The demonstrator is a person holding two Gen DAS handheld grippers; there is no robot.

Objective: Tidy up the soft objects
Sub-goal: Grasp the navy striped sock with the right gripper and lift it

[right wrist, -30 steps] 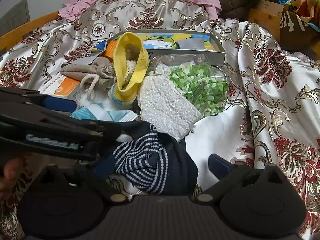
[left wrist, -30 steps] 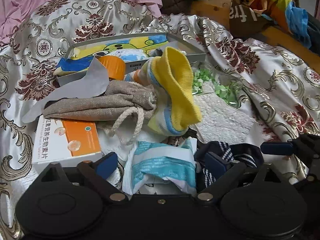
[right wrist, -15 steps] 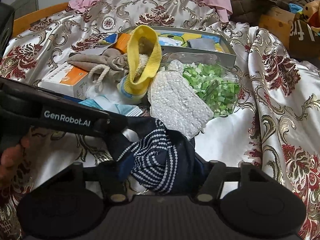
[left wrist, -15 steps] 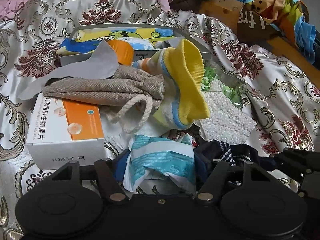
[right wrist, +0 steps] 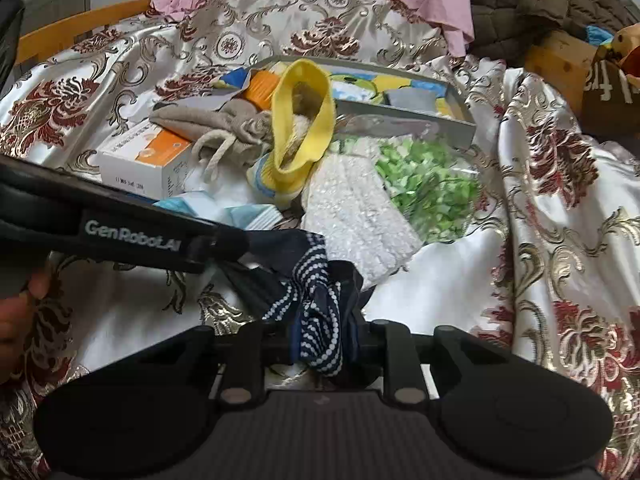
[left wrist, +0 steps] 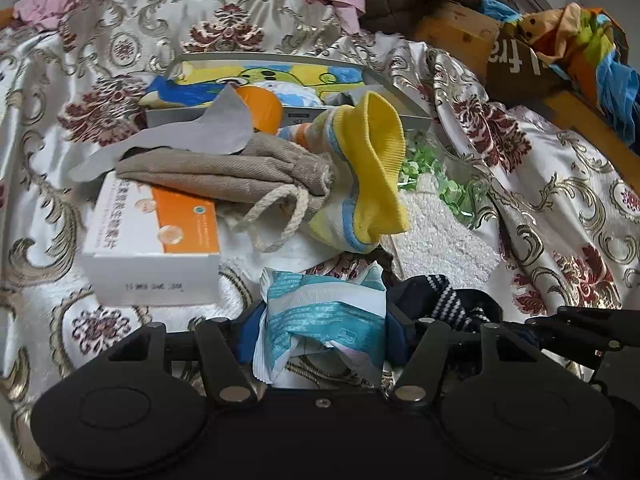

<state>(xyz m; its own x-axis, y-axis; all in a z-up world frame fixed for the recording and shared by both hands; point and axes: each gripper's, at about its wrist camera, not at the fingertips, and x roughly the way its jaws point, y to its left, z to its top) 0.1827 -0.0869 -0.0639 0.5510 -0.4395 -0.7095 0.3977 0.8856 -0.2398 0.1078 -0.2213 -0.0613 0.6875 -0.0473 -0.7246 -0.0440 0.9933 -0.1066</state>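
My left gripper is shut on a crumpled teal-and-white packet at the near edge of the pile. My right gripper is shut on a navy sock with white dots, which also shows in the left wrist view. The left gripper's body crosses the right wrist view just left of the sock. Behind lie a yellow-cuffed sock, a beige drawstring pouch and a white fuzzy cloth.
A white-and-orange box lies at the left. A grey tray with cartoon-print items stands behind the pile. A clear bag of green pieces lies at the right. Patterned satin bedding covers the surface. Wooden furniture with clothes stands far right.
Both grippers went from open to shut, the left on the teal packet and the right on the navy sock. The sock is bunched narrower between the right fingers.
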